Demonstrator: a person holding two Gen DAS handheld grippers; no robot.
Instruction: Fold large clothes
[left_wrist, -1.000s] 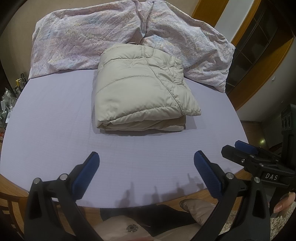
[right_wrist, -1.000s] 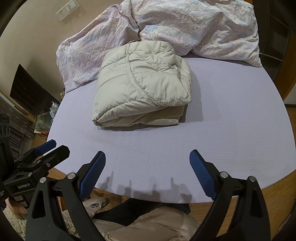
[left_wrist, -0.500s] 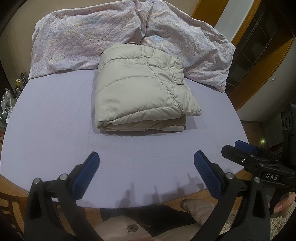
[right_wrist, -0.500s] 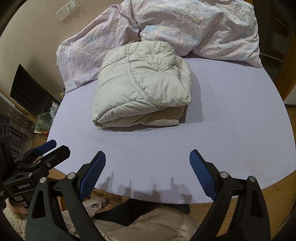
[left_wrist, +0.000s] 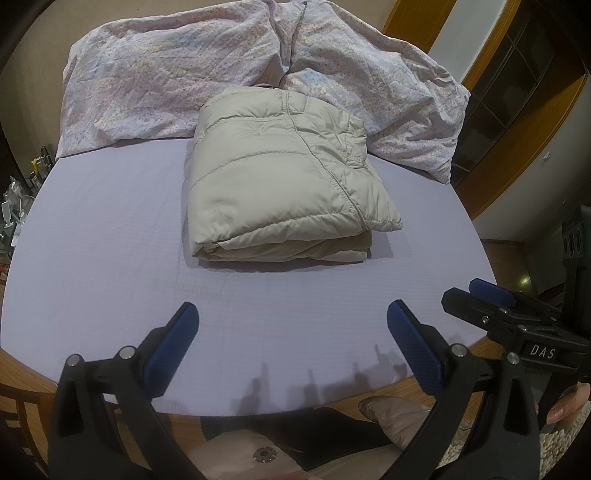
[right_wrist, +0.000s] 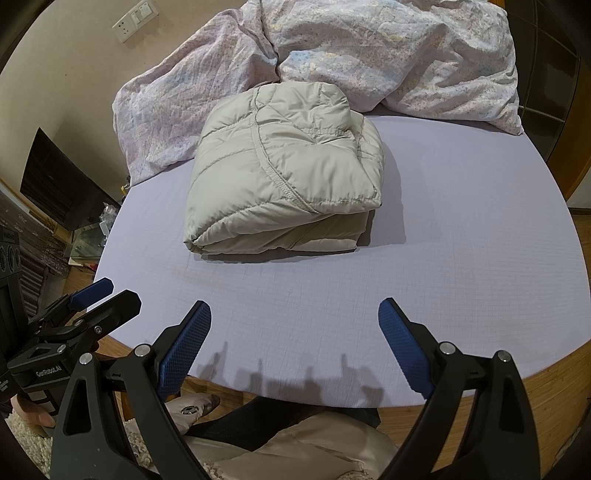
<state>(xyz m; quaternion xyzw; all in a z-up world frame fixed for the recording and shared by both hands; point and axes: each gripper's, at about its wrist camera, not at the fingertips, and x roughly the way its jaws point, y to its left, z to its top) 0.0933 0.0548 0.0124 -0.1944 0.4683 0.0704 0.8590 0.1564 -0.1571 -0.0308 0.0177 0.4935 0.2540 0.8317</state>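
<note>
Jacket (left_wrist: 284, 177) lies folded mid-bed (left_wrist: 92, 236), unmoved over the past second. Your left tool (left_wrist: 291, 343) and right tool (right_wrist: 295, 339) stay spread, empty, near the bed's edge; folding looks complete.

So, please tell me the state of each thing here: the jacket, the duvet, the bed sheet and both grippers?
Puffer jacket: folded into a compact bundle, lying on the sheet.
Floral duvet: crumpled, bunched behind the jacket.
Lilac sheet: spread flat and smooth.
Left gripper: open, empty, apart from the jacket.
Right gripper: open, empty, apart from the jacket.
</note>
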